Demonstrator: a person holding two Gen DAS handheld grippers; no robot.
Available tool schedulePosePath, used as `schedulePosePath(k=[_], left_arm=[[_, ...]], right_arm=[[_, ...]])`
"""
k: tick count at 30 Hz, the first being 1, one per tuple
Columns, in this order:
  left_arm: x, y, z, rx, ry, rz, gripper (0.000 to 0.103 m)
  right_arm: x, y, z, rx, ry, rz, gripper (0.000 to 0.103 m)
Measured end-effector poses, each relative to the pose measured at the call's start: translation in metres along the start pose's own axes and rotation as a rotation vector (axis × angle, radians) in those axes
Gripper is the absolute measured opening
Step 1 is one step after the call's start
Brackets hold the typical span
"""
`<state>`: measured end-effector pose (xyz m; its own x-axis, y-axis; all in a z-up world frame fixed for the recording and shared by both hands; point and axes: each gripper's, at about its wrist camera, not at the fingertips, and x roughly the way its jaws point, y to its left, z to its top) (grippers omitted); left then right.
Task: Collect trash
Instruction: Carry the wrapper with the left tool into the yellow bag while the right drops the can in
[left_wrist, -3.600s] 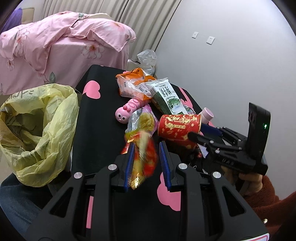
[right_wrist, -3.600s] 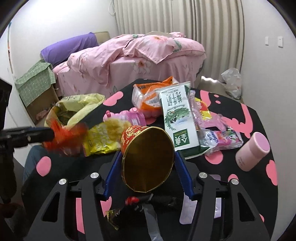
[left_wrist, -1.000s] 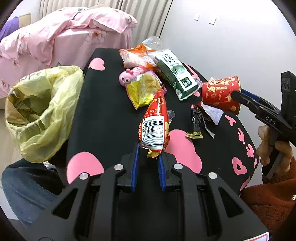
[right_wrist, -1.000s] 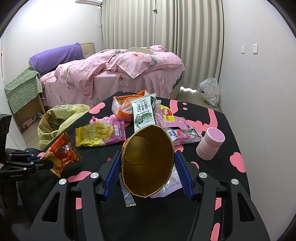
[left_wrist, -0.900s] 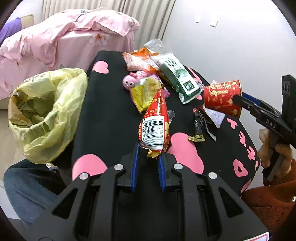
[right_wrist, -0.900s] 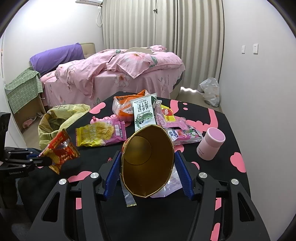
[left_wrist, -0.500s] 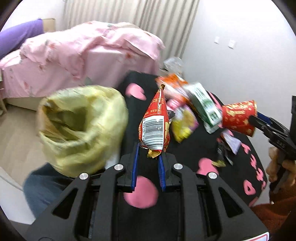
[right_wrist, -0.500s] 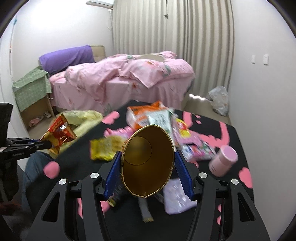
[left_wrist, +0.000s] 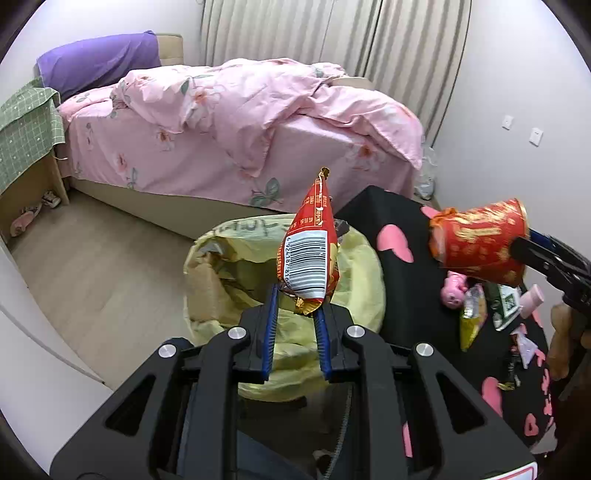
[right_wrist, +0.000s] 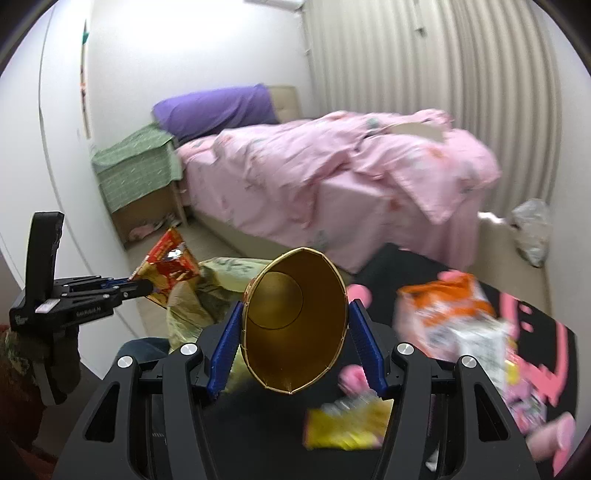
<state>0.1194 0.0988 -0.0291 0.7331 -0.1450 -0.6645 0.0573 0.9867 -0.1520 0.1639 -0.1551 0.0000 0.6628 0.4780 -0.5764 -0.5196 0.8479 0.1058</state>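
My left gripper (left_wrist: 294, 314) is shut on a red snack wrapper (left_wrist: 309, 251) with a barcode and holds it over the open yellow trash bag (left_wrist: 354, 280) at the table's left edge. The wrapper (right_wrist: 168, 267) and the bag (right_wrist: 192, 295) also show in the right wrist view. My right gripper (right_wrist: 295, 354) is shut on a red paper cup with a gold inside (right_wrist: 295, 317), squeezed oval, held above the table. The cup (left_wrist: 480, 240) shows at the right of the left wrist view.
The black table with pink hearts (left_wrist: 399, 229) carries a pink pig toy (left_wrist: 454, 291), a yellow packet (left_wrist: 471, 321), a green carton (left_wrist: 506, 306), an orange bag (right_wrist: 443, 306) and small wrappers. A pink bed (left_wrist: 240, 122) stands behind. Wooden floor lies to the left.
Both grippers have swung left toward the trash bag. The wrapper now hangs over the bag's mouth and the left jaws look slightly wider. The cup has moved closer to the bag.
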Motion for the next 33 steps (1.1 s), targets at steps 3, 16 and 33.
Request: schedulePosePath(k=[3, 16, 33], left_arm=[[0.01, 0.01, -0.001, -0.013, 0.011, 0.014, 0.018], [0.073, 0.061, -0.004, -0.163, 0.079, -0.005, 0.059], [0.044, -0.006, -0.007, -0.097, -0.001, -0.101, 0.061]], right_arm=[[0.033, 0.013, 0.008, -0.033, 0.036, 0.035, 0.055], [0.155, 0.014, 0.019, -0.001, 0.186, 0.103, 0.064], [0.011, -0.055, -0.022, 0.006, 0.083, -0.089, 0.064]])
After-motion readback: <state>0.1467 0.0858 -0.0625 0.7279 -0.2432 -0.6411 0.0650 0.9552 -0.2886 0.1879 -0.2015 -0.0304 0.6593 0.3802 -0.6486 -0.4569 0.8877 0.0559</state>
